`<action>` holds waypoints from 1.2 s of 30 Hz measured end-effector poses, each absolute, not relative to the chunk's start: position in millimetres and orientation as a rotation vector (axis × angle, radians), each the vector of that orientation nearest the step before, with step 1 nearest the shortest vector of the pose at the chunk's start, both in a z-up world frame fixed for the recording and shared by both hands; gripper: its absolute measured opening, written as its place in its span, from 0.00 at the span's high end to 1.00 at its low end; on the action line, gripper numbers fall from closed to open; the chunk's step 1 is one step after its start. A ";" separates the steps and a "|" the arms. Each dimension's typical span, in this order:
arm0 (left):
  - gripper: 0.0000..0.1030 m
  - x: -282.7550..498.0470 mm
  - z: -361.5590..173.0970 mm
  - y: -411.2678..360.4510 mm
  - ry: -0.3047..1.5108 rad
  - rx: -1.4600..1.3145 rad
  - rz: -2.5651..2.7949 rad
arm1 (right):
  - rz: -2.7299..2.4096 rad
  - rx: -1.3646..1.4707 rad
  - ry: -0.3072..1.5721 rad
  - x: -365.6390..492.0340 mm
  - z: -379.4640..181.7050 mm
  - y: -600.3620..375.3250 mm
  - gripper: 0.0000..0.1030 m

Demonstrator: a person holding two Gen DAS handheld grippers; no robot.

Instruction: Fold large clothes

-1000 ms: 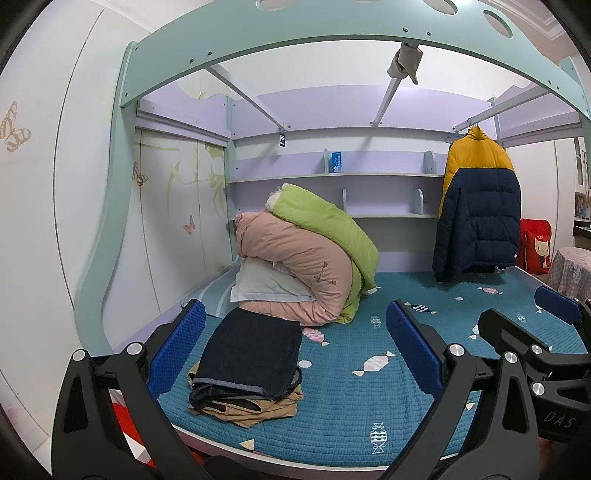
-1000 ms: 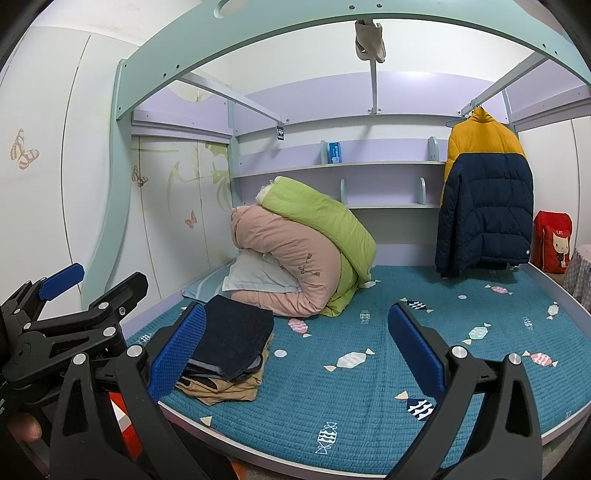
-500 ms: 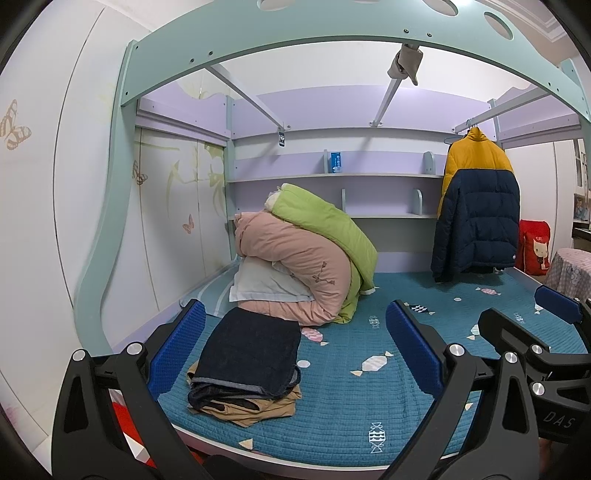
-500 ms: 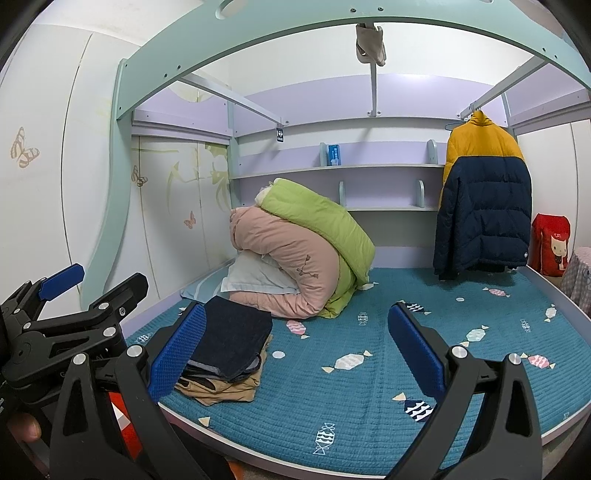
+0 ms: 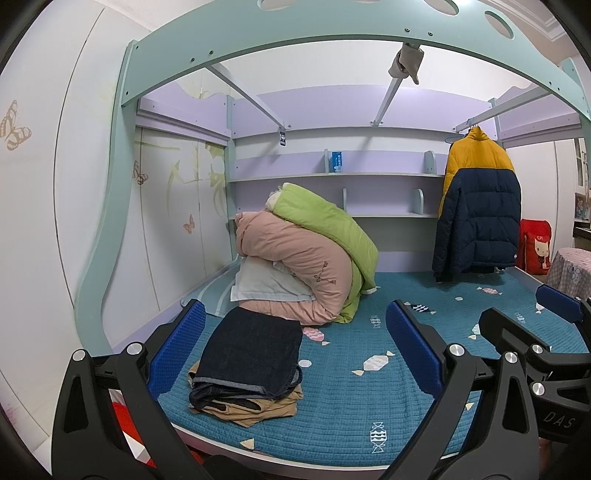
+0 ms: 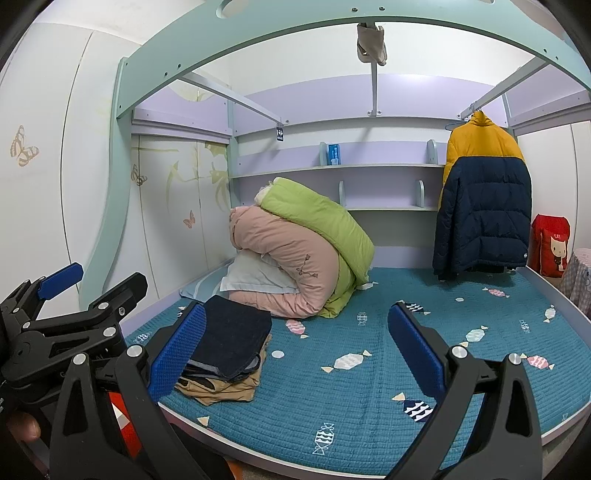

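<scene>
A folded dark denim garment (image 5: 251,350) lies on a folded tan garment (image 5: 258,406) near the front left edge of the teal bed mat (image 5: 351,406). The stack also shows in the right wrist view (image 6: 229,339). A yellow and navy puffer jacket (image 5: 476,218) hangs on a rail at the back right, also in the right wrist view (image 6: 480,206). My left gripper (image 5: 295,347) is open and empty, held in front of the bed. My right gripper (image 6: 295,347) is open and empty, beside the left one.
A rolled pink quilt (image 5: 295,269), a green quilt (image 5: 325,221) and a pale pillow (image 5: 266,284) are piled at the back left. Shelves (image 5: 332,177) line the back wall. A red bag (image 5: 535,247) stands at the right. A teal bed frame (image 5: 295,33) arches overhead.
Both grippers have drifted very slightly; the view shifts a little. The clothes have not moved.
</scene>
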State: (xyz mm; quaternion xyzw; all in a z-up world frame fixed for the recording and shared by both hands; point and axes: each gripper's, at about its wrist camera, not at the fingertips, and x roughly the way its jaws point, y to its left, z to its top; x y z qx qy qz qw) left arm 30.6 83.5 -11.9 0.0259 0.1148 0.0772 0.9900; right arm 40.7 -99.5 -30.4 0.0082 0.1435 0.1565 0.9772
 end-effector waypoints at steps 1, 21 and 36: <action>0.05 30.6 -11.8 83.5 0.231 0.052 0.155 | 0.316 0.017 0.289 40.9 -30.3 -99.5 0.07; 0.05 30.7 -12.1 84.5 0.232 0.052 0.155 | 0.320 0.019 0.293 42.3 -30.4 -101.0 0.07; 0.05 36.1 -23.4 92.3 0.249 0.063 0.184 | 0.328 0.046 0.331 57.0 -43.9 -98.8 0.07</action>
